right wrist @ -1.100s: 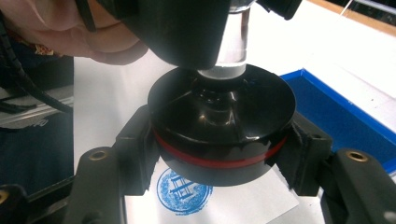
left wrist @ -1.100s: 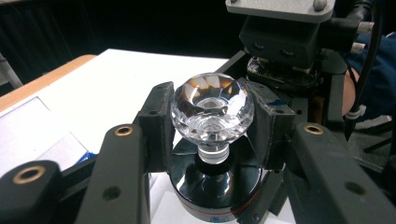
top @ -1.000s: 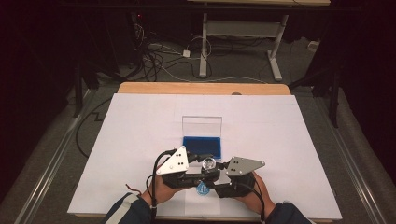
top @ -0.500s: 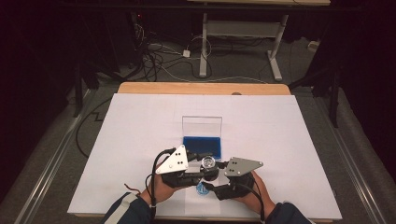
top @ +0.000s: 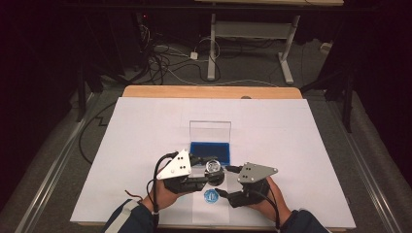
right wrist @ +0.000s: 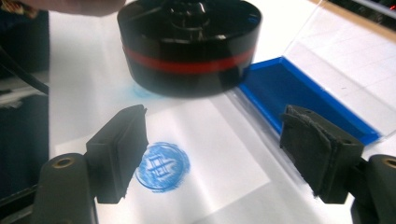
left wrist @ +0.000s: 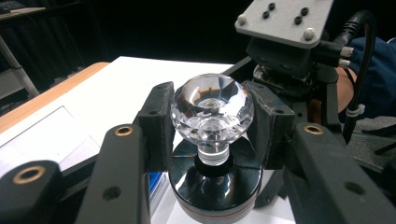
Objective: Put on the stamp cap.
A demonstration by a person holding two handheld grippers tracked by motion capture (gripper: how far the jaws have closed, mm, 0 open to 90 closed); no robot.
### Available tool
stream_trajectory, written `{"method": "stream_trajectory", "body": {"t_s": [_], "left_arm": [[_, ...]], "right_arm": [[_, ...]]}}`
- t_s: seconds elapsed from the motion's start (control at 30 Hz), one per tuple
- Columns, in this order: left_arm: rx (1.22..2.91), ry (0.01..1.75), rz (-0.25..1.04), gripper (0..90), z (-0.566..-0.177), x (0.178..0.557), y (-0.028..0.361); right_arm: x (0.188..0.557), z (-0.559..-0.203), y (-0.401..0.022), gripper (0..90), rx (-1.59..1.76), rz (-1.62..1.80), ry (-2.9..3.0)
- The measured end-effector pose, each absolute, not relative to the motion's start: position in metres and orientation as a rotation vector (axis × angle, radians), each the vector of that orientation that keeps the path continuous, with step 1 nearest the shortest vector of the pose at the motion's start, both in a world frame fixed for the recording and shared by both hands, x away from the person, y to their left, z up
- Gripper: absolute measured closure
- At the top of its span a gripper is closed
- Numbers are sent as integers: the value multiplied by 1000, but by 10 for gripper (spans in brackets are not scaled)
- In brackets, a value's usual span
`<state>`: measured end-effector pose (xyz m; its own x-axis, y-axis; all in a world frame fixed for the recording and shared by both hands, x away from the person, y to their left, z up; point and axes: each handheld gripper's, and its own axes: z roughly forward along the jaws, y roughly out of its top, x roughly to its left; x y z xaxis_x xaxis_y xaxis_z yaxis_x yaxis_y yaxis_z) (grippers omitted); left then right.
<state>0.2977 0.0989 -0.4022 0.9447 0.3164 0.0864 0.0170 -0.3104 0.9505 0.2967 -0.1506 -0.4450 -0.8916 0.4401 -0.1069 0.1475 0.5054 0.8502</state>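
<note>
Black fingers (right wrist: 322, 154) — brass-ringed screws; blue sleeves (top: 127, 218)

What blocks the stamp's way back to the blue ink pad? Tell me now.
Nothing visible. The left tool is shut on the stamp by its clear knob, lifted off the paper. The ink pad lies open right beside it, lid up, with bare surface between them.

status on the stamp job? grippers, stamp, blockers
Left gripper shut on stamp, lifted. Right gripper jaws just opening, nothing between. Blue imprint on paper; ink pad open beside it. No blockers.
</note>
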Motion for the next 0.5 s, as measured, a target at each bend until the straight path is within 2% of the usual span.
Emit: {"method": "stream_trajectory", "body": {"t_s": [0.5], "left_arm": [[1865, 267, 326, 541, -399, 298, 118]], "right_arm": [[292, -432, -180, 190, 518, 1310, 2301]]}}
